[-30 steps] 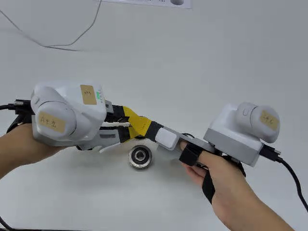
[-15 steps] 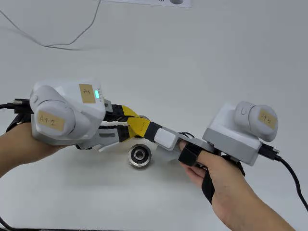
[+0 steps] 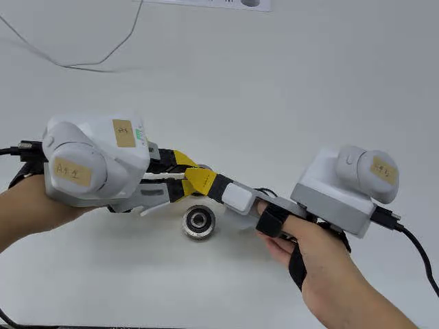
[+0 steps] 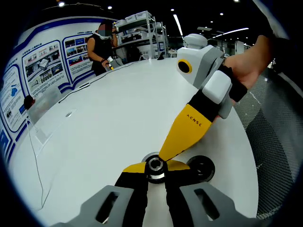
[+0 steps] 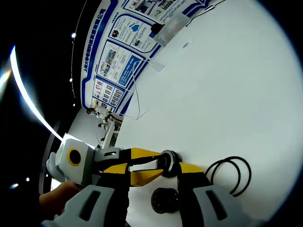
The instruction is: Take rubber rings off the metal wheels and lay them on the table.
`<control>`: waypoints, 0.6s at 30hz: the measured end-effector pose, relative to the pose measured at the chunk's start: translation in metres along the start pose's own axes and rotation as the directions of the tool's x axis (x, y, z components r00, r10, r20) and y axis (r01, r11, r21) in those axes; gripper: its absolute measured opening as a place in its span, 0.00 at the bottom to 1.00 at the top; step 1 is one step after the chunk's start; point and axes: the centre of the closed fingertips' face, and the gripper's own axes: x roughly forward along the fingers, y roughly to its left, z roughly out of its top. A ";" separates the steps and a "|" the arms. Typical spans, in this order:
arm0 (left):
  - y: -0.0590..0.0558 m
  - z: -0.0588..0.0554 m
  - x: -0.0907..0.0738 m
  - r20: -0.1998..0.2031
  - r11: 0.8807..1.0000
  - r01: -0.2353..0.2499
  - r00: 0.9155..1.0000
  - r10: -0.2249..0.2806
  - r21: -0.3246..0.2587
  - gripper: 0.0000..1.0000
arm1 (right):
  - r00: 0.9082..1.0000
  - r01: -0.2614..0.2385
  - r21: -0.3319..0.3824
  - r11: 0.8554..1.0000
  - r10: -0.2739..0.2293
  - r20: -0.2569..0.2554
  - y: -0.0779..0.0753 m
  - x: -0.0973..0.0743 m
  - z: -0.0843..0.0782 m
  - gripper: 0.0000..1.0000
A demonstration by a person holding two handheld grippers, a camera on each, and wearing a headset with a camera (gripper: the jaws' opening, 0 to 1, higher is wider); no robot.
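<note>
My left gripper (image 4: 156, 168) is shut on a small metal wheel (image 4: 155, 164) and holds it just above the white table (image 3: 274, 89). My right gripper (image 5: 169, 170) comes in from the opposite side. Its yellow jaws pinch the dark rubber ring on that wheel's (image 5: 168, 158) rim. In the head view the two grippers meet tip to tip, the left gripper (image 3: 186, 177) on the left and the right gripper (image 3: 201, 181) on the right. A second metal wheel (image 3: 199, 221) lies flat on the table just below them. Loose black rubber rings (image 5: 230, 175) lie on the table beside the right gripper.
A thin cable (image 3: 82, 65) runs across the far left of the table. A white power strip (image 3: 219, 3) sits at the back edge. In the left gripper view a person (image 4: 102, 45) stands far off by shelving.
</note>
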 end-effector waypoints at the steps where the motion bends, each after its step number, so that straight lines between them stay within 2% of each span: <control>1: 0.000 0.000 0.000 0.000 1.000 0.000 1.000 0.000 0.000 0.13 | 1.000 -0.001 0.001 1.000 0.001 -0.001 0.000 0.000 0.000 0.41; 7: 0.000 0.000 0.000 -0.001 1.000 0.000 1.000 0.000 0.000 0.13 | 1.000 0.002 0.000 1.000 -0.002 0.003 -0.002 0.000 0.003 0.37; 18: 0.000 0.000 0.000 0.000 1.000 0.001 1.000 -0.001 -0.001 0.13 | 0.999 0.042 -0.022 0.999 -0.042 -0.011 -0.015 0.000 0.002 0.21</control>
